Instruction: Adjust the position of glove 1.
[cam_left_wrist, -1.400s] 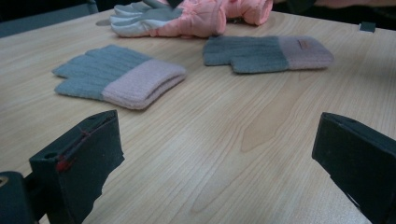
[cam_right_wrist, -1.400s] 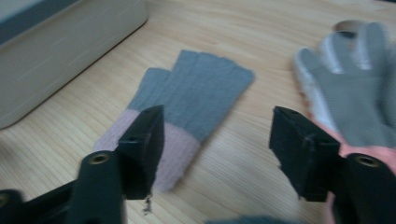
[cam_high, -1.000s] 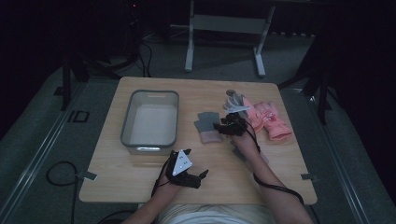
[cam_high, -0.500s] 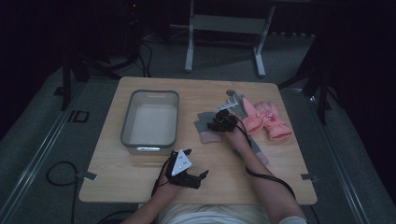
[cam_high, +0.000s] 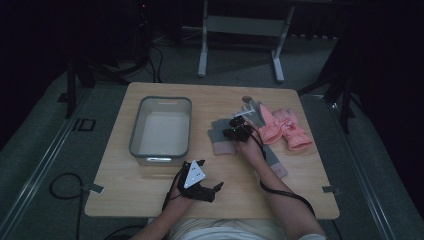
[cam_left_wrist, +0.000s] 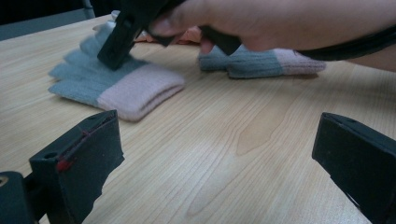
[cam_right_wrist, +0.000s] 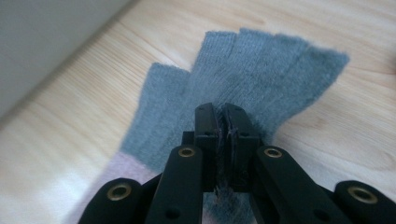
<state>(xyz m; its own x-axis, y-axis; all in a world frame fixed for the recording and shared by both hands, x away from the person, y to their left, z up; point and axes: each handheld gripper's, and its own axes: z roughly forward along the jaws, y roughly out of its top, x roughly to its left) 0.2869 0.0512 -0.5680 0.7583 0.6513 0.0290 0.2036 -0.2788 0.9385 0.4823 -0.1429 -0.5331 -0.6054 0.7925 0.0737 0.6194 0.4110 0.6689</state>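
A grey knit glove with a pink cuff (cam_high: 220, 136) (cam_right_wrist: 261, 70) (cam_left_wrist: 116, 84) lies flat at the table's middle. My right gripper (cam_high: 234, 131) (cam_right_wrist: 223, 123) is tipped down onto its palm. Its jaws have just been closing and now pinch a fold of the grey fabric. From the left gripper view I see that gripper (cam_left_wrist: 116, 44) pressing on the glove. A second grey glove (cam_high: 275, 162) (cam_left_wrist: 261, 65) lies partly under the right forearm. My left gripper (cam_high: 210, 174) (cam_left_wrist: 215, 158) rests near the front edge, jaws wide apart over bare wood.
A grey plastic bin (cam_high: 135, 135) stands left of the gloves; its pale wall (cam_right_wrist: 46, 37) is close to the right gripper. A pair of pink gloves (cam_high: 287, 127) lies to the right. Table legs and cables show on the dark floor behind.
My right gripper has moved left from beside the pink gloves onto the grey glove. The left gripper has stayed put.
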